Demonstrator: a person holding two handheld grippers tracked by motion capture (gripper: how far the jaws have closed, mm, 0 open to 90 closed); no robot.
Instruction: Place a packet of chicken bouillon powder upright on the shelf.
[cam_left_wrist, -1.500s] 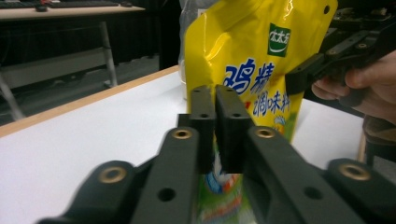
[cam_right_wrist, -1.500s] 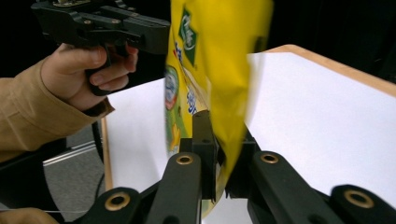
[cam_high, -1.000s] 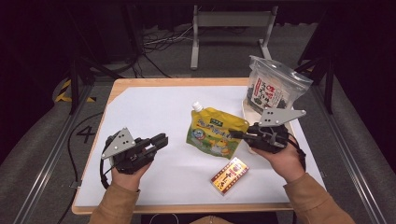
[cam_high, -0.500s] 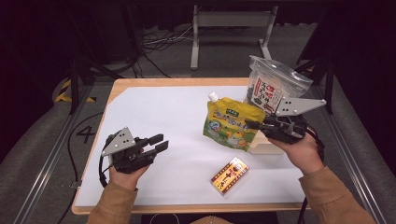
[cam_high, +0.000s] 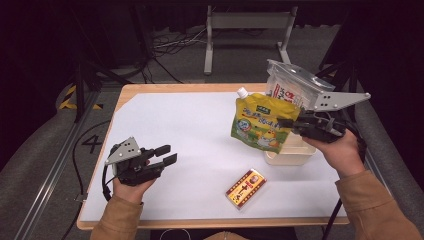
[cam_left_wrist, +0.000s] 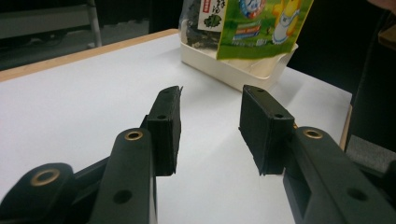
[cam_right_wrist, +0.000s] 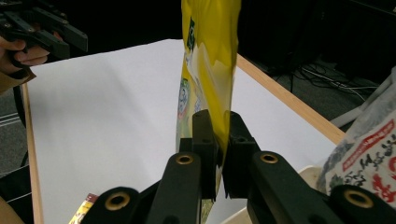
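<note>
The right hand-held gripper (cam_high: 286, 122) pinches the yellow spouted pouch (cam_high: 259, 123) by its edge — lifted above the cream tray (cam_high: 290, 155). The left hand-held gripper (cam_high: 167, 154) rests low over the counter (cam_high: 190, 130), jaws spread — nothing between them.

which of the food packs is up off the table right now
The yellow spouted pouch: the right gripper pinches its edge and holds it in the air. The clear bag stands in the white tray; the small red-and-yellow box lies flat.

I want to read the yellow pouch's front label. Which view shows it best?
The high view: the yellow pouch faces the camera whole, held by the right gripper. The left gripper view shows its lower part; the right gripper view shows it edge-on between the jaws.
</note>
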